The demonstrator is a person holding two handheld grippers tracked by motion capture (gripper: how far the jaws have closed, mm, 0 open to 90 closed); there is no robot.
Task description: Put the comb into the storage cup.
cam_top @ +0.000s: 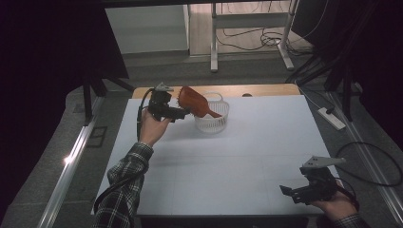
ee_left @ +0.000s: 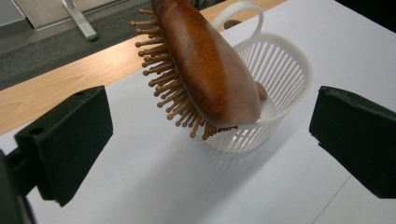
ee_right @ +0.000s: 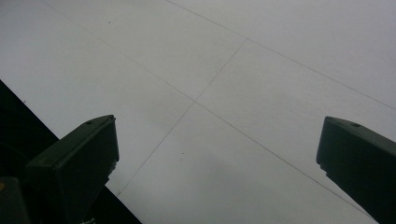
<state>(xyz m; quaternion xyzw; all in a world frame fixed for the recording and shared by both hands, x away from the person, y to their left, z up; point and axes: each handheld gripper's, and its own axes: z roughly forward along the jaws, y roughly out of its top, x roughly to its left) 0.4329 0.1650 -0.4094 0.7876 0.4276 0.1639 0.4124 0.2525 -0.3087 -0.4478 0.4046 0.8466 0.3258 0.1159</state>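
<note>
Hairbrush (ee_left: 205,70): leans in white basket (ee_left: 280,70), ahead of and between the spread jaws, untouched | Left gripper (ee_left: 210,144): open, near basket | Right gripper (ee_right: 215,158): open above bare table (ee_right: 233,70)

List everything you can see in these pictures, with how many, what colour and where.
hairbrush: one, reddish-brown wood with pale bristle pins, propped tilted in the basket, head sticking out over its rim
basket: one, white plastic with slatted walls and a loop handle, far middle of the table
table: one, white top with a wooden strip along the far edge
power strip: one, white, on the floor to the right of the table
metal frame: one, pale, on the floor beyond the table
left gripper: one, black, jaws open, just short of the hairbrush
right gripper: one, black, jaws open, over the near right corner of the table
sleeve: one, plaid, left forearm
</note>
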